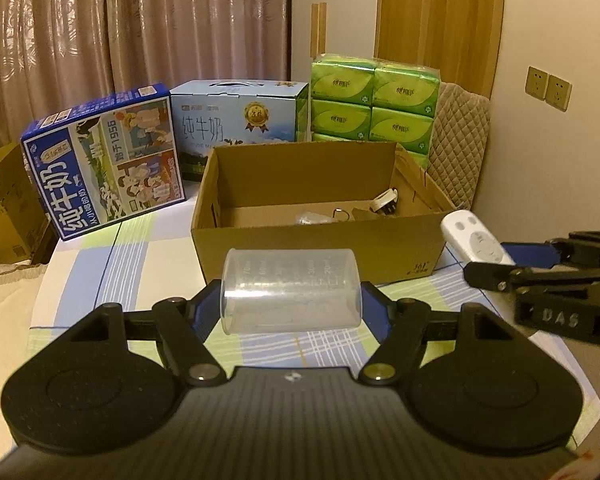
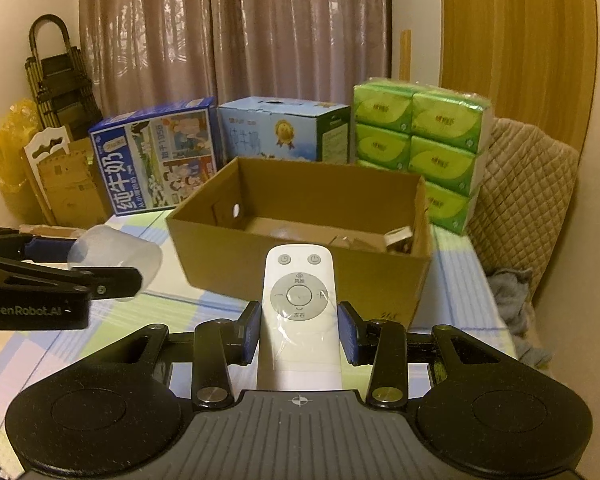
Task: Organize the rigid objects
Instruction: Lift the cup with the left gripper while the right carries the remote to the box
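My left gripper (image 1: 291, 298) is shut on a clear plastic measuring cup (image 1: 290, 290), held sideways above the checked tablecloth in front of an open cardboard box (image 1: 320, 236). My right gripper (image 2: 300, 334) is shut on a white remote control (image 2: 299, 312), held just before the same cardboard box (image 2: 300, 252). The remote (image 1: 476, 240) and the right gripper (image 1: 500, 268) show at the right of the left wrist view. The cup (image 2: 116, 254) and the left gripper (image 2: 96, 268) show at the left of the right wrist view. Small items lie inside the box (image 1: 386, 200).
Behind the box stand a dark blue milk carton (image 1: 104, 168), a light blue milk carton (image 1: 240, 120) and a stack of green tissue packs (image 1: 374, 98). A quilted chair (image 2: 528, 184) is at the right. Cardboard pieces (image 2: 66, 184) lean at the left.
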`<state>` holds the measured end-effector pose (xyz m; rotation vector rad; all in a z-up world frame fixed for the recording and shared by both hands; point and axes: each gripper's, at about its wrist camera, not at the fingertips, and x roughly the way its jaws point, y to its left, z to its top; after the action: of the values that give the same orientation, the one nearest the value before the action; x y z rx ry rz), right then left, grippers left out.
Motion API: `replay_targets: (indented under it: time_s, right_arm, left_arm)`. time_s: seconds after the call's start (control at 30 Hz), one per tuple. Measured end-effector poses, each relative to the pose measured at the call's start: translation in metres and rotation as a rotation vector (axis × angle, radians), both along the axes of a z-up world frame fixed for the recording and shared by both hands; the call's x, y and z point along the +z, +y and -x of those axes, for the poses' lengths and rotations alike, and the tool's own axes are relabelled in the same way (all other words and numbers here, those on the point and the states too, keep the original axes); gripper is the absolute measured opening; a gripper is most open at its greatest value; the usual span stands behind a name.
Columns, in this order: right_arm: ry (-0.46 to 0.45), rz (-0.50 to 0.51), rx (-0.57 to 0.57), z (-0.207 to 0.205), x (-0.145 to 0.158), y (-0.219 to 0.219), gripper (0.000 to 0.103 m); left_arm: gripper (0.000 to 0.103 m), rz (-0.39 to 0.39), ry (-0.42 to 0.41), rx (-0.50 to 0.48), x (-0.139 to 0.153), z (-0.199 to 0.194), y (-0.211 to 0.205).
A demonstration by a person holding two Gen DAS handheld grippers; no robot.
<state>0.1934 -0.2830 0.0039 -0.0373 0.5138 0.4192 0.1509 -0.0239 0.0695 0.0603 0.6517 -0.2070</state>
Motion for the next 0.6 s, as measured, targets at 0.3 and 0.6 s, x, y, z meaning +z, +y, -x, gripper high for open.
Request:
replay_targets:
  time_s: [0.3, 0.6]
  right_arm:
    - [-0.013, 0.006, -0.014, -0.037, 0.028, -0.019, 0.037]
    - [-0.018, 0.021, -0.003, -0.081, 0.055, -0.017, 0.037]
  left_arm:
    - [0.068, 0.0, -0.012, -0.033, 0.019, -0.043, -0.005]
    - [0.068, 0.016, 0.0, -0.074, 0.039, -0.092, -0.011]
